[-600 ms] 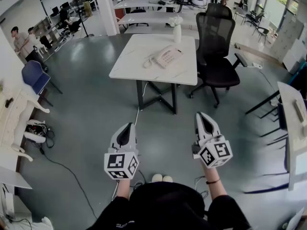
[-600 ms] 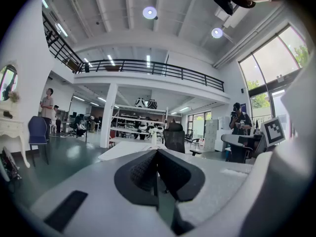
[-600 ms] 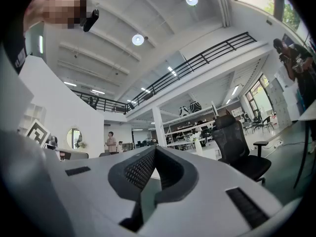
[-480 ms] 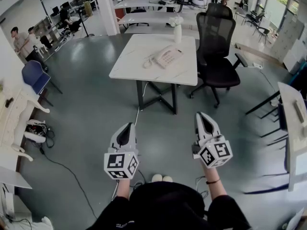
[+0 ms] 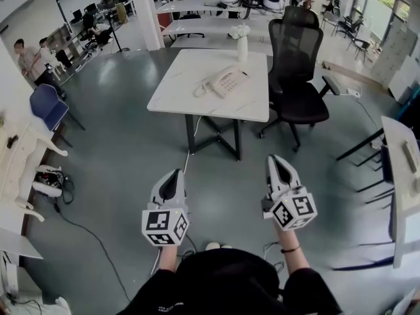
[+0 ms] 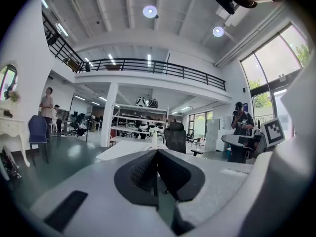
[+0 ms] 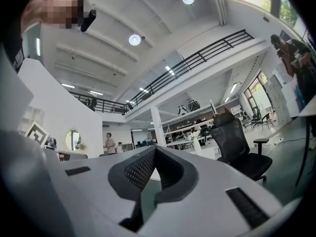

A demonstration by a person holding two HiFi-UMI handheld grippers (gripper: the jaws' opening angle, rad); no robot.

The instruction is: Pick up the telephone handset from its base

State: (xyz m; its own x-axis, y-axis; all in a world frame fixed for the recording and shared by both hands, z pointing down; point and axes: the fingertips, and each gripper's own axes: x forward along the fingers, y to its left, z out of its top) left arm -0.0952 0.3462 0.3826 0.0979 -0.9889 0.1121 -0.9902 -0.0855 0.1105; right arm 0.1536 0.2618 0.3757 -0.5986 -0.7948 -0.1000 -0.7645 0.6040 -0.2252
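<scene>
A cream telephone (image 5: 225, 81) stands on the white table (image 5: 187, 100) far ahead, across open floor. Its handset (image 5: 218, 77) lies on the base, and a coiled cord trails off to the left. My left gripper (image 5: 175, 174) (image 6: 157, 152) is held low in front of me, shut and empty. My right gripper (image 5: 275, 159) (image 7: 155, 149) is level with it on the right, its pads also together with nothing between them. Both are well short of the table. The left gripper view shows only the table's near edge (image 6: 126, 150); the phone itself is hidden there.
A black office chair (image 5: 298, 64) stands at the table's right side and a white vase (image 5: 242, 41) at its far edge. A blue chair (image 5: 47, 105) and white furniture are at the left, and another desk (image 5: 401, 169) is at the right. Cables (image 5: 79, 225) lie on the floor.
The table and telephone have shifted slightly lower in the head view. Both grippers keep their places and stay shut.
</scene>
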